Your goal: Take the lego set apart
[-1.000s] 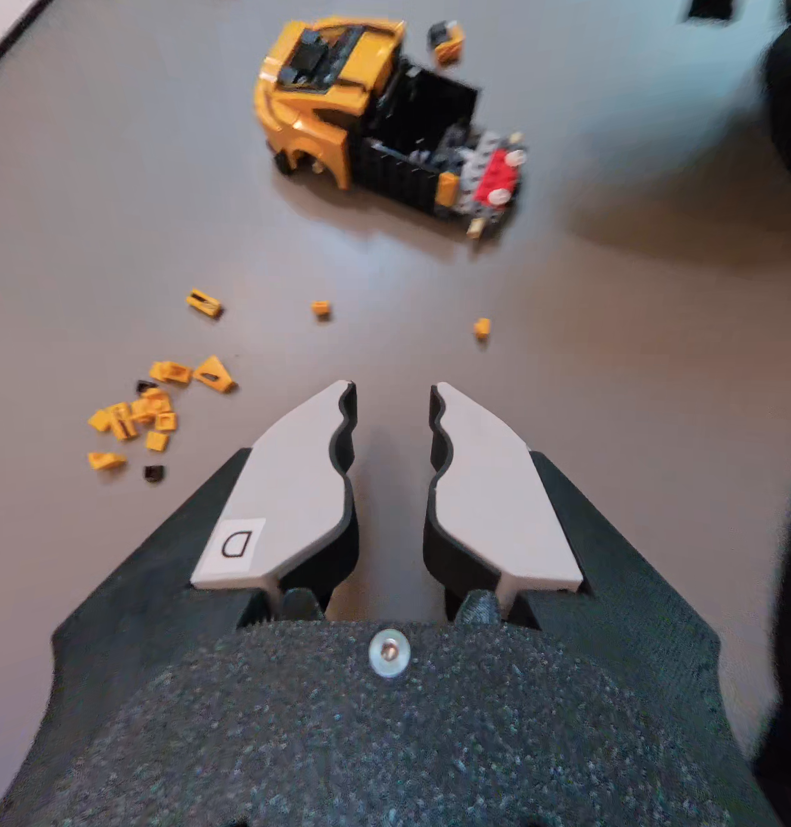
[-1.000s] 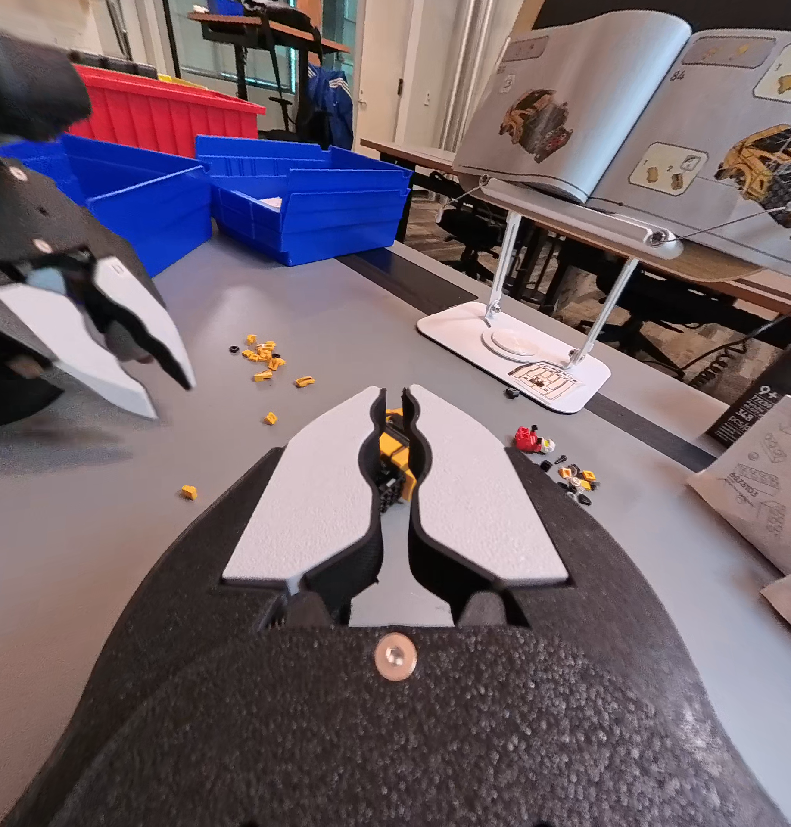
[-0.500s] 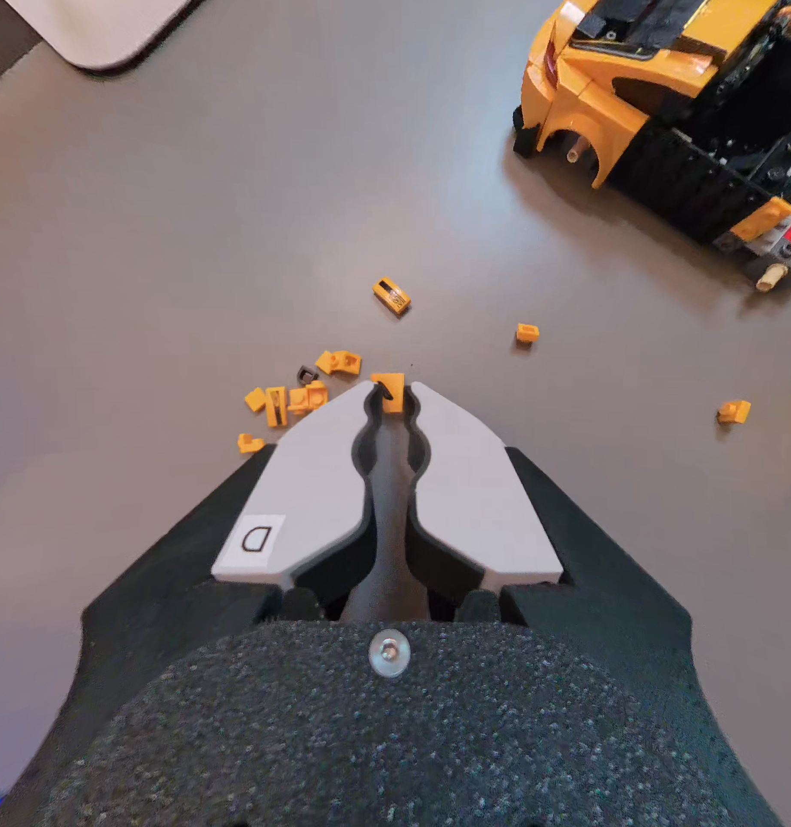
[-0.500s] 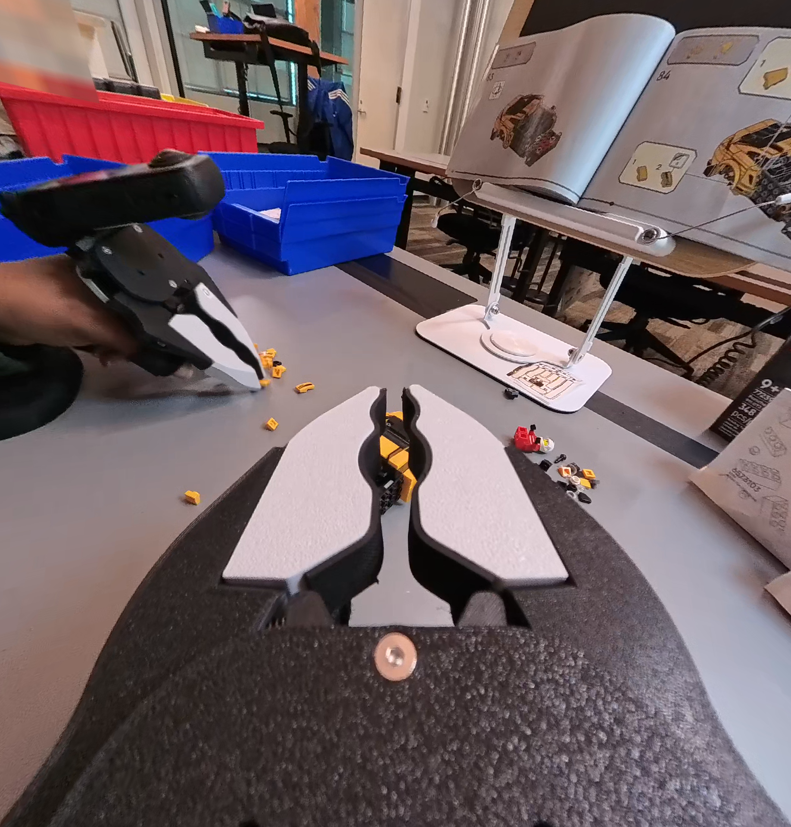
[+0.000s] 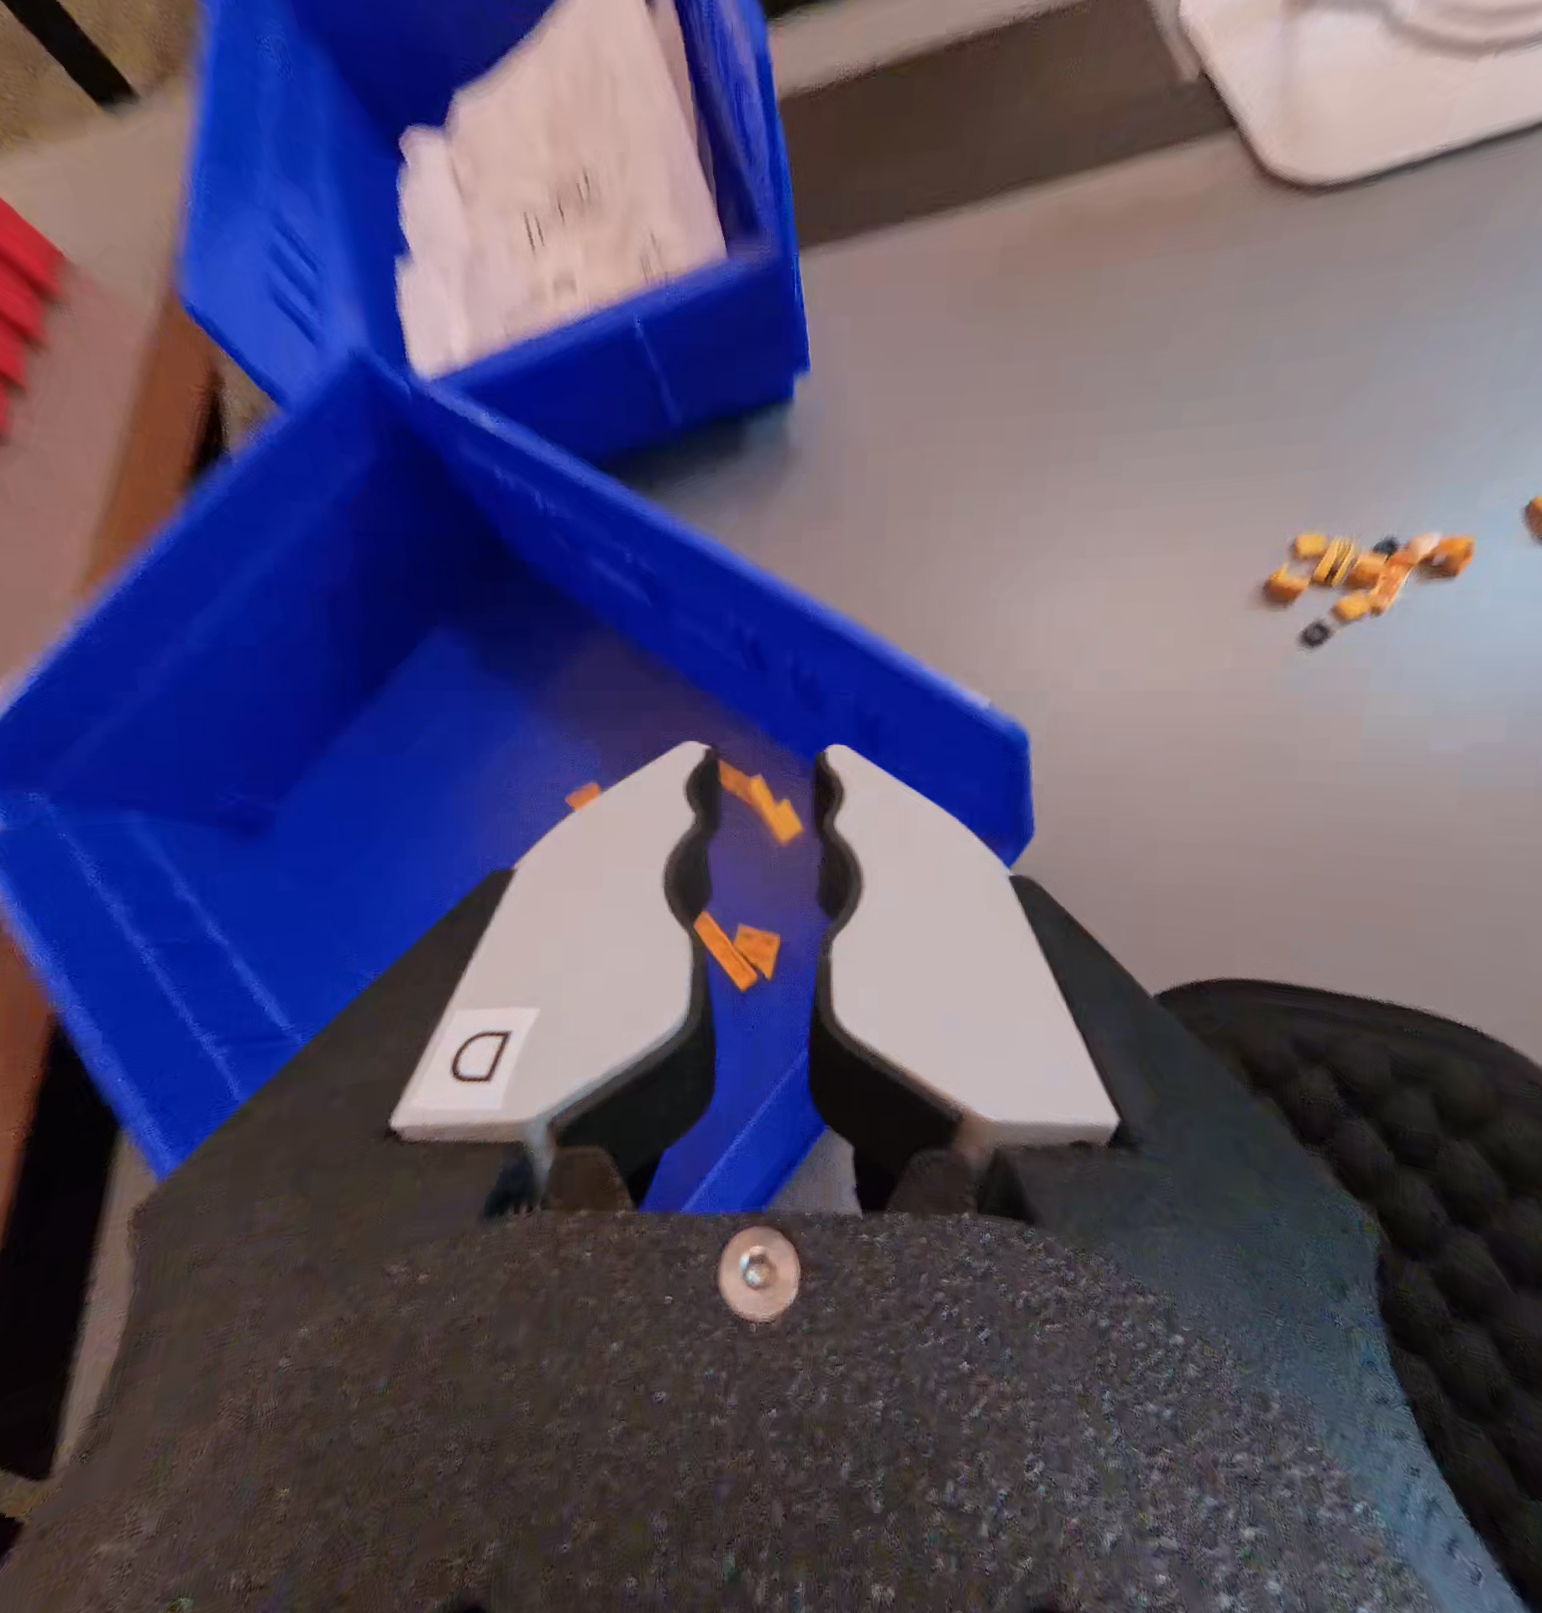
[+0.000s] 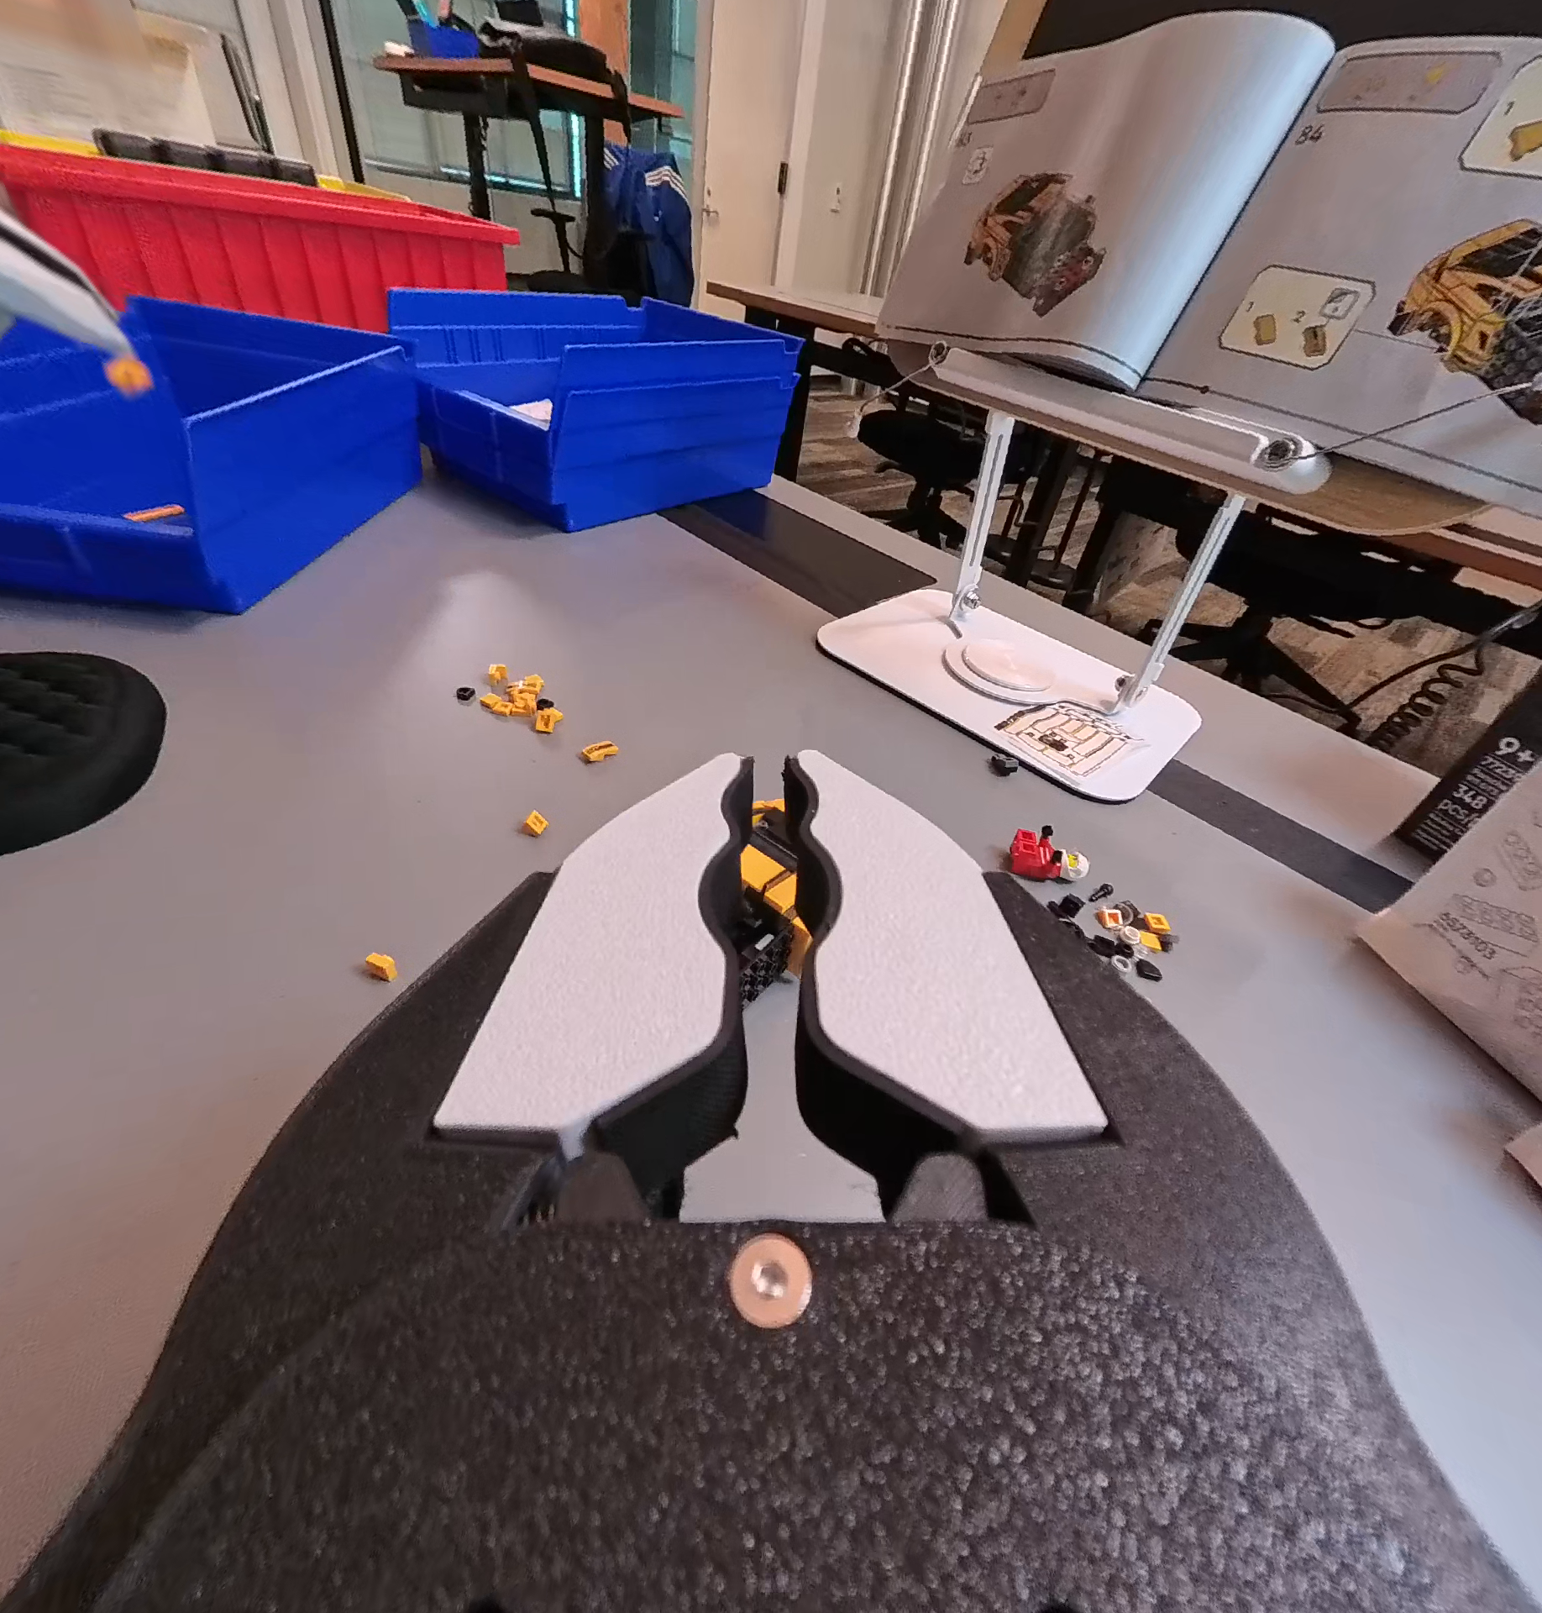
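Beside blue bin, loose yellow bricks

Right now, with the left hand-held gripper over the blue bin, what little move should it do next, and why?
Probably swing the left hand-held gripper over to the pile of orange pieces on the grey table and pick one up. Its jaws stand open, some orange bits already lie in the blue bin below it, and more wait loose on the table.

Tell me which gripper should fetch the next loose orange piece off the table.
Left. The left gripper is open above the blue bin, and the orange pieces lie on that side. The right gripper is shut on the lego car.
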Demonstrator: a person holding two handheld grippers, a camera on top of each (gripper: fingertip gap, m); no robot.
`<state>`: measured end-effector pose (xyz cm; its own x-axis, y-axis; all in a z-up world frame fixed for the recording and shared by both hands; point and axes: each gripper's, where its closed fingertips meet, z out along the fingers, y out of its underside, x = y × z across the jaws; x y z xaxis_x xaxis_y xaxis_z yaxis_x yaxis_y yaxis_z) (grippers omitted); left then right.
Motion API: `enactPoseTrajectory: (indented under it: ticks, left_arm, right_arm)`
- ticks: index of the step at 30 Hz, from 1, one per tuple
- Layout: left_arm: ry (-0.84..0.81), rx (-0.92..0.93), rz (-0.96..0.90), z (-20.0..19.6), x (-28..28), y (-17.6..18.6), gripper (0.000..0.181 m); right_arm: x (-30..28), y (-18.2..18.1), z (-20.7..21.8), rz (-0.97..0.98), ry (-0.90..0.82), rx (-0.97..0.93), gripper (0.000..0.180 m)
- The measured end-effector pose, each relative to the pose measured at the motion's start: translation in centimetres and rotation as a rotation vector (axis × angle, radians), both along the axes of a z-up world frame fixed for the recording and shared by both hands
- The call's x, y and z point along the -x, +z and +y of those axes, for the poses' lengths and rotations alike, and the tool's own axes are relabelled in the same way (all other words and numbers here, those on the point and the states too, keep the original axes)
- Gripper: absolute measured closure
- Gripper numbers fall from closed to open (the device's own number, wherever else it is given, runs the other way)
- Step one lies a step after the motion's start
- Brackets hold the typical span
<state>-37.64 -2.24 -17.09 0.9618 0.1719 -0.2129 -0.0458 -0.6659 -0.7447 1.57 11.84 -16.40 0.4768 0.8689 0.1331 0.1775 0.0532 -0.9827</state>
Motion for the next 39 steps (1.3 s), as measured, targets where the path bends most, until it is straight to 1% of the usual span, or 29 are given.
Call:
enactPoseTrajectory:
  ticks: [2,4,6,8,10,11,13,15,18,20,21,23,24,27,30,32,36,39]
  left_arm:
    - [-0.018,0.054,-0.085,-0.2,-0.4,-2.6,0.141]
    - [-0.064,0.058,-0.163,0.1,-1.6,-3.8,0.131]
    - [-0.101,0.061,-0.196,0.3,-2.5,-4.2,0.126]
    - [-0.114,0.014,-0.173,0.7,-2.8,-3.1,0.128]
    - [-0.143,-0.088,-0.14,1.4,-3.7,-0.7,0.132]
    - [-0.182,-0.146,-0.128,2.0,-4.9,0.7,0.135]
    - [-0.313,-0.232,-0.121,3.1,-8.5,2.8,0.145]
    - [-0.497,-0.23,-0.157,4.4,-13.7,2.8,0.149]
    - [-0.76,-0.079,-0.222,5.5,-21.5,-0.7,0.148]
    - [-0.94,0.043,-0.272,5.1,-26.8,-3.8,0.148]
    - [-0.999,0.097,-0.247,5.0,-28.6,-5.4,0.147]
    - [-1.066,0.206,-0.173,4.8,-30.6,-8.4,0.146]
    - [-1.093,0.247,-0.164,4.6,-31.3,-9.4,0.146]
    - [-1.114,0.32,-0.191,4.1,-32.2,-11.0,0.157]
    - [-1.082,0.318,-0.197,4.6,-32.0,-11.6,0.166]
    - [-1.084,0.289,-0.244,4.8,-32.5,-11.4,0.173]
    - [-1.06,0.27,-0.237,5.5,-32.2,-11.7,0.176]
    - [-0.978,0.229,-0.173,7.0,-30.0,-11.2,0.176]
  right_arm:
    - [0.1,-0.2,0.1,-0.005,-0.002,0.002,0.174]
    - [0.1,-0.3,0.1,-0.011,-0.003,0.002,0.174]
    - [0.2,-0.4,0.1,-0.015,-0.003,0.001,0.174]
    - [0.2,-0.4,0.1,-0.015,-0.004,-0.001,0.174]
    - [0.1,-0.3,0.2,-0.011,-0.006,-0.003,0.174]
    - [0.1,-0.3,0.2,-0.009,-0.006,-0.004,0.174]
    - [0.1,-0.3,0.2,-0.009,-0.005,-0.002,0.174]
    - [0.1,-0.3,0.1,-0.01,-0.003,-0.004,0.174]
    - [0.1,-0.1,0.1,-0.006,-0.003,-0.007,0.174]
    - [0.0,0.0,0.1,-0.004,-0.005,-0.01,0.174]
    - [0.0,0.0,0.2,-0.004,-0.007,-0.011,0.174]
    - [-0.1,0.1,0.2,-0.003,-0.008,-0.012,0.174]
    - [-0.2,0.1,0.2,-0.001,-0.008,-0.011,0.174]
    - [-0.3,0.3,0.2,0.005,-0.006,-0.01,0.174]
    - [-0.2,0.3,0.2,0.01,-0.001,-0.004,0.174]
    - [-0.2,0.3,0.1,0.01,0.003,-0.001,0.174]
    - [-0.1,0.2,0.1,0.007,0.006,0.001,0.174]
    - [-0.2,0.2,0.1,0.008,0.004,0.003,0.174]
